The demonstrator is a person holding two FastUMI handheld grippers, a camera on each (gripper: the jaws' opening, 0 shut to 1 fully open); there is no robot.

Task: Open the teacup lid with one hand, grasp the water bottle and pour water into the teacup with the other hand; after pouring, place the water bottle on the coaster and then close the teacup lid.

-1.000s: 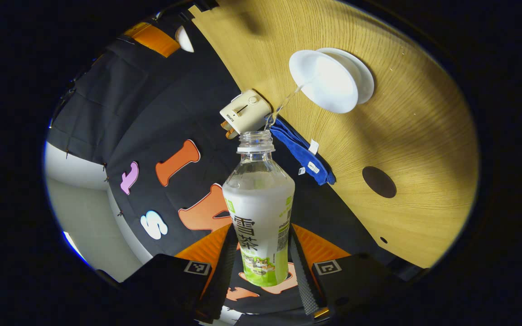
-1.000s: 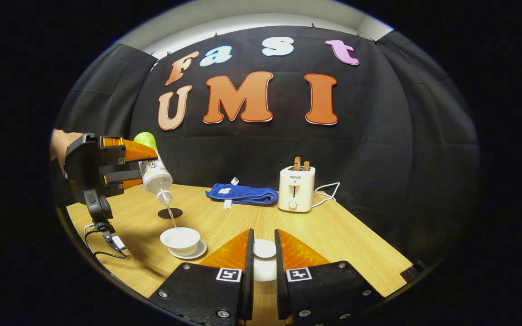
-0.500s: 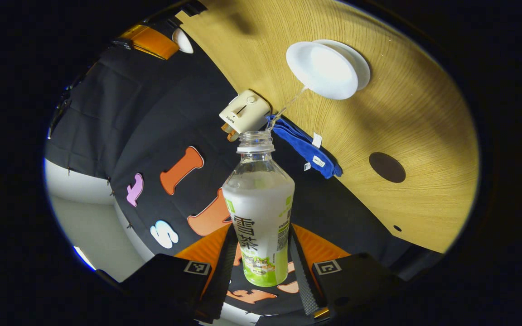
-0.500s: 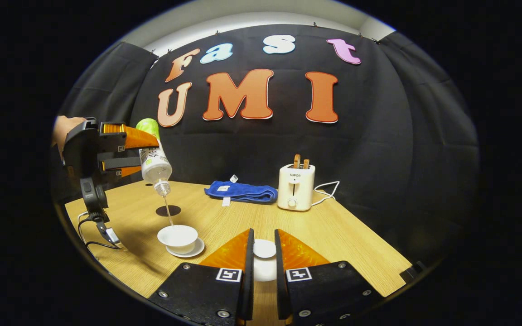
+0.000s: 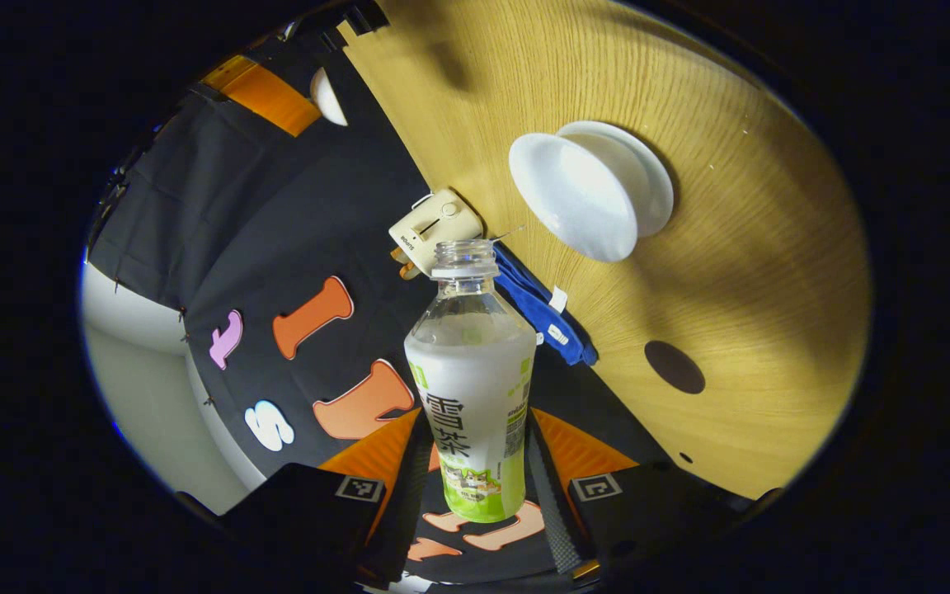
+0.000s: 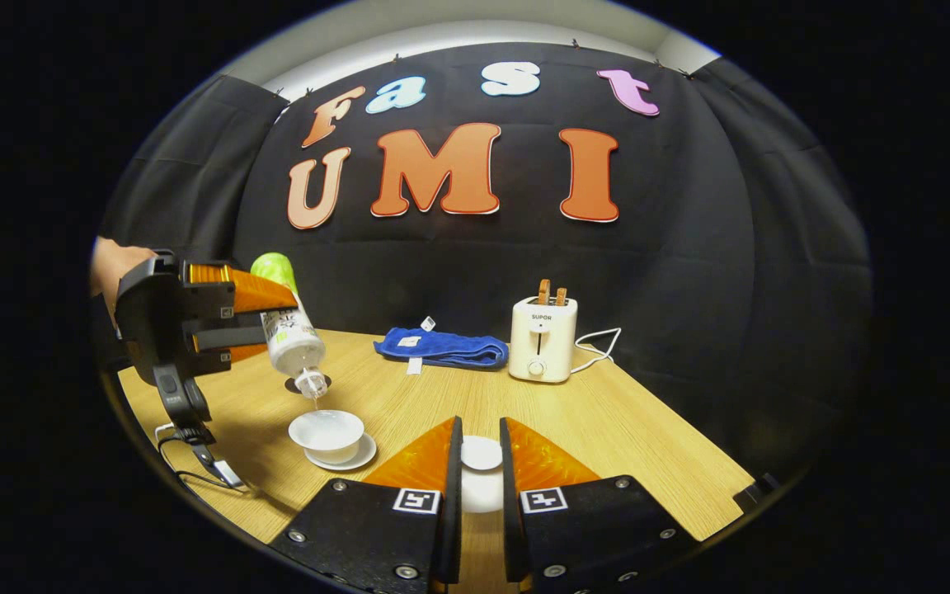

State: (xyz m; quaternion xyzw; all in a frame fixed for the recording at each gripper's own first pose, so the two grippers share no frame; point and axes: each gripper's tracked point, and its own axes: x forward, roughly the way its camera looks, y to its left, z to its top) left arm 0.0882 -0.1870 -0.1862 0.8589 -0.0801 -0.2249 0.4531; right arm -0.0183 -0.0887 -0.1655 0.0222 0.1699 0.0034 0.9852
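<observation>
Spanning booth, wooden table [image 6: 607, 421] (black-draped wall [image 6: 689, 272])

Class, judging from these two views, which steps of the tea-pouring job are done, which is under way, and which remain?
Done: the lid is off, gripped in the right tongs. Under way: the left tongs hold the water bottle tipped over the open teacup. Left: stand the bottle on the dark coaster, then put the lid back on.

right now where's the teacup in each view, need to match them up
Left gripper view: the teacup sits upper right of centre on its saucer, just past the mouth of the water bottle.
Right gripper view: the teacup is lower left, under the tilted water bottle.
Shared landmark: the toaster beside the blue cloth.
</observation>
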